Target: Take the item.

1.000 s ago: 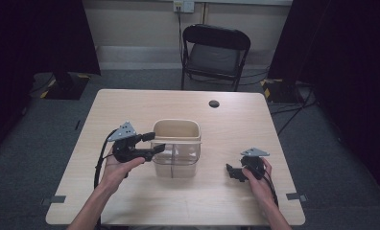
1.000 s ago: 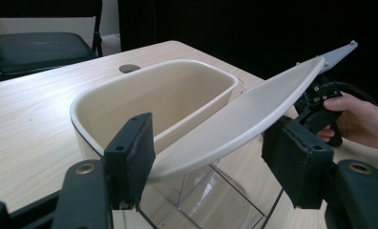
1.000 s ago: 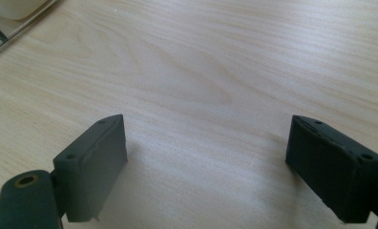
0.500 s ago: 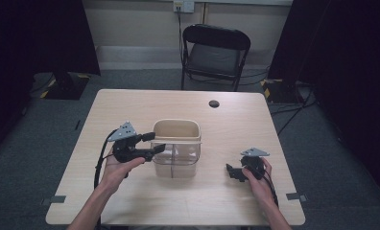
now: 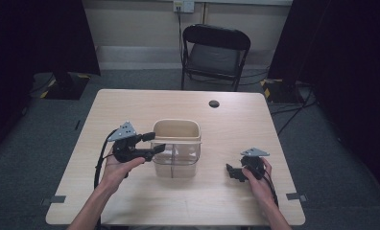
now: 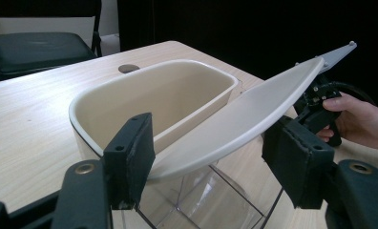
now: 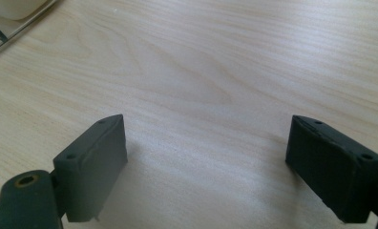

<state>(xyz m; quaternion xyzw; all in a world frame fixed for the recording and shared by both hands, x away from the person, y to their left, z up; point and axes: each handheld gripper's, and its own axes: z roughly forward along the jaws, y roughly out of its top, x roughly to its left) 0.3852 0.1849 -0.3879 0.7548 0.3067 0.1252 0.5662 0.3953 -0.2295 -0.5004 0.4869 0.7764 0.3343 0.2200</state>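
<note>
- Altogether, one table carries one clear container with one cream insert, one cream lid and one small dark disc; one folding chair stands beyond the table at 12 o'clock.
- Two grippers are in use, one in each hand.
- Left gripper: at 9 o'clock of the container, held level above the tabletop by an upturned palm, jaws pointing toward 3 o'clock. In the left gripper view its pads sit at either edge of the lid, narrowed as far as the lid allows, so the claw grips the lid.
- Lid: tilted, its near end low between the pads, its far end raised; its long axis runs across the container from 9 to 3 o'clock.
- Container: at the table's middle, upright, open side up.
- Right gripper: at 4 o'clock of the container, well apart from it, low over the table, hand wrapped around it, jaws pointing toward 9 o'clock. In the right gripper view its jaws stand wide apart, holding nothing.
</note>
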